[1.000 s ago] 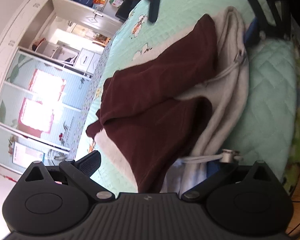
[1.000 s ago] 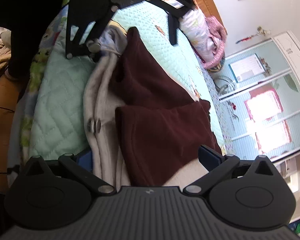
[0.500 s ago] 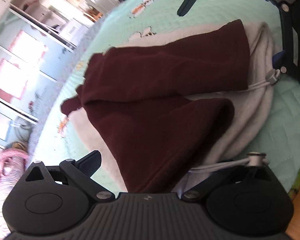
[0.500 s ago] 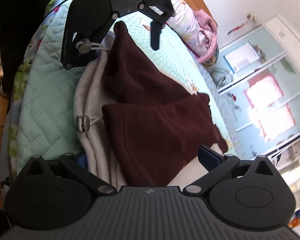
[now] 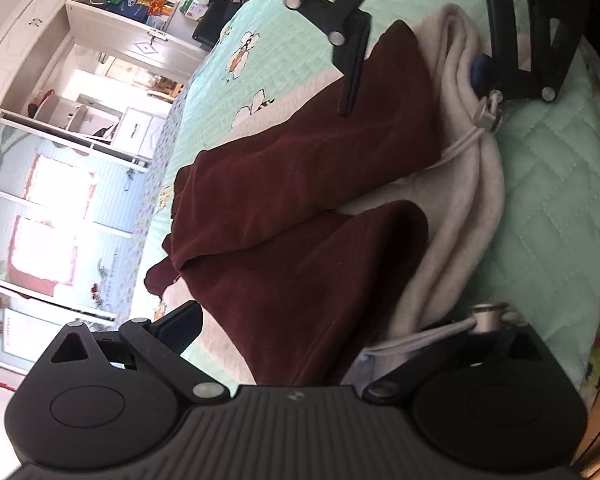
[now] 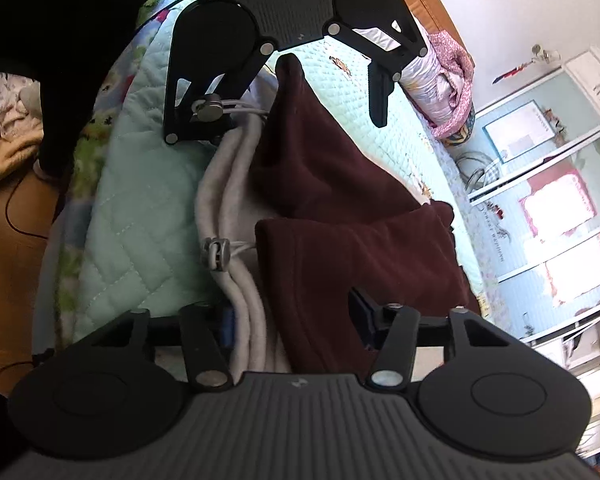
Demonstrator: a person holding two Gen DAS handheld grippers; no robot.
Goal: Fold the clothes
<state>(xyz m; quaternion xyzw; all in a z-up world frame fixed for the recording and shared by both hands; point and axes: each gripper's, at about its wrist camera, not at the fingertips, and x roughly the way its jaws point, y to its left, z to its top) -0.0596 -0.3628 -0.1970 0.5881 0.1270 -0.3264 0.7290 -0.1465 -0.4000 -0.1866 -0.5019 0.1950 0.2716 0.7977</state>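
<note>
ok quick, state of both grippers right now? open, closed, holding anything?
Left gripper: open, fingers wide either side of the garment's hem end, not clamped.
Right gripper: partly closed around the garment's other end; a firm grip cannot be told.

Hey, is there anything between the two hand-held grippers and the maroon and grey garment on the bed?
Nothing visible. The left hand-held gripper and right hand-held gripper both sit open at the garment, its edge between their fingers. Only its own drawstring toggles lie near the fingers, on the green quilt.
</note>
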